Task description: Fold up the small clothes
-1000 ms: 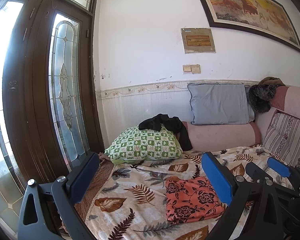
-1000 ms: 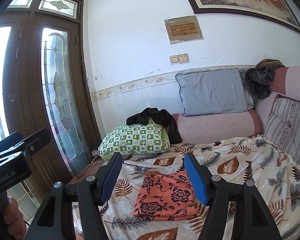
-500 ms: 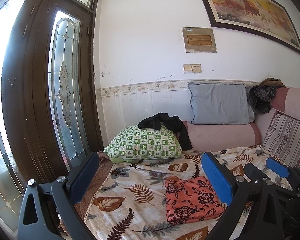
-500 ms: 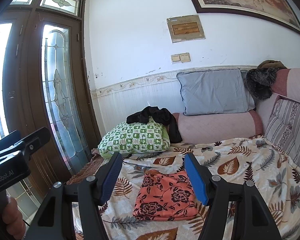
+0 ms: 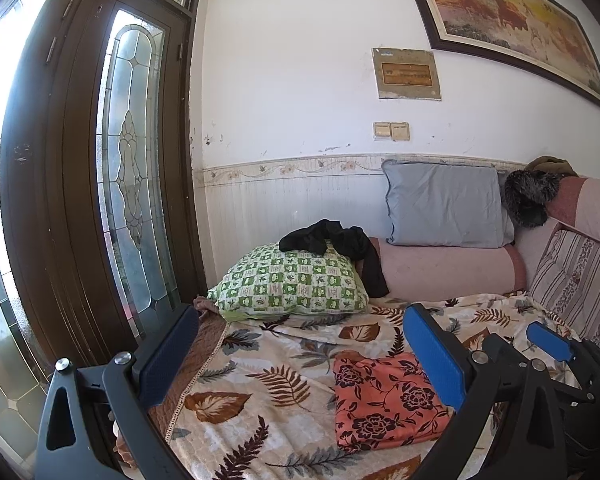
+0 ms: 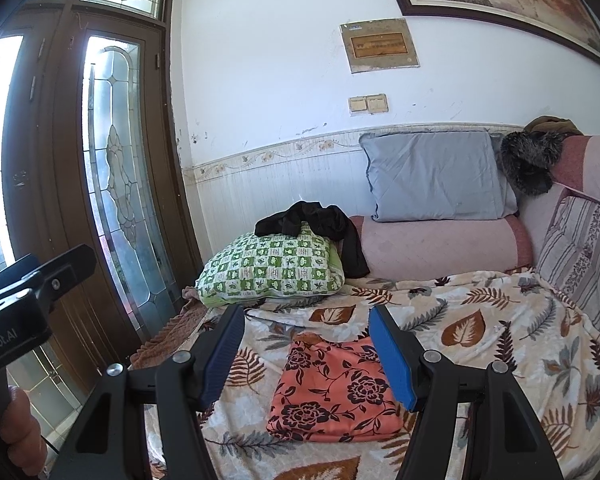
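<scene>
Both tongs hang released and empty: the left gripper point(image 5: 296, 354) spread wide, the right gripper point(image 6: 306, 350) parted above the coral floral garment point(image 6: 332, 392), which lies already folded flat on the near leaf-print blanket point(image 6: 500, 344). That piece looks finished; next likely means fetching the black garment point(image 6: 312, 226) from the far green checked pillow point(image 6: 272, 272). Stained-glass door point(image 6: 112, 160) left, grey pillow point(image 6: 432, 176) far right.

I see a white plastered wall point(image 5: 300, 80) with a dark-framed painting point(image 5: 508, 20) above a bed under a leaf-print blanket point(image 6: 480, 320). Daylight comes through the brown wooden door with leaded glass point(image 5: 128, 168) on my left. A grey pillow point(image 6: 432, 176) leans against the wall.
</scene>
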Tool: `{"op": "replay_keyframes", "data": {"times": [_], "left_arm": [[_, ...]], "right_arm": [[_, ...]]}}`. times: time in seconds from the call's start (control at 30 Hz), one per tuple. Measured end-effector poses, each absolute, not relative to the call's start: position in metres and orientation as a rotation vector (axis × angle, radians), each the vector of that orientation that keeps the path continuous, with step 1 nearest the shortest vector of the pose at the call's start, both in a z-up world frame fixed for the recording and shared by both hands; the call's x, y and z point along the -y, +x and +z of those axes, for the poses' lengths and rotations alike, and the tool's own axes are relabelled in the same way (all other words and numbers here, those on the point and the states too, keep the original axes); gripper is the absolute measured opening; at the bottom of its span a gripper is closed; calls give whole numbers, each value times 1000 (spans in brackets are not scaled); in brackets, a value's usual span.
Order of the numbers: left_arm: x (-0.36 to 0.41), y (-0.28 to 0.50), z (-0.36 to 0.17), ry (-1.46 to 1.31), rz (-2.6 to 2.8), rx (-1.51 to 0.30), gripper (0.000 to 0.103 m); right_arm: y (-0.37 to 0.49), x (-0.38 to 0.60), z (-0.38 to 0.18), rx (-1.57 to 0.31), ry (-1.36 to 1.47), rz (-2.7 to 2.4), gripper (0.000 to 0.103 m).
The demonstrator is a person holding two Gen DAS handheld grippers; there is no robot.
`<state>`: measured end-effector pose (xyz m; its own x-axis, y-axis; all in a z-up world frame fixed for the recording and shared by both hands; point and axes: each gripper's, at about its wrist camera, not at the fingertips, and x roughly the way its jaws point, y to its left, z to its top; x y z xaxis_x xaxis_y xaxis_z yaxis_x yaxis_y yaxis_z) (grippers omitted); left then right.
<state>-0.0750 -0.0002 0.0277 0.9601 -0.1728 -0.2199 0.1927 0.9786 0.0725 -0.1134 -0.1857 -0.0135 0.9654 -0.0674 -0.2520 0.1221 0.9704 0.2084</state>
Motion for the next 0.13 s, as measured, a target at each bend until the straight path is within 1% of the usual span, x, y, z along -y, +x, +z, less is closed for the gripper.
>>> {"op": "replay_keyframes", "data": {"times": [0.13], "left_arm": [[7,-66,22,104,-164,-193,102]], "right_arm": [[-102,187,-21,-267,229,-96,69]]}}
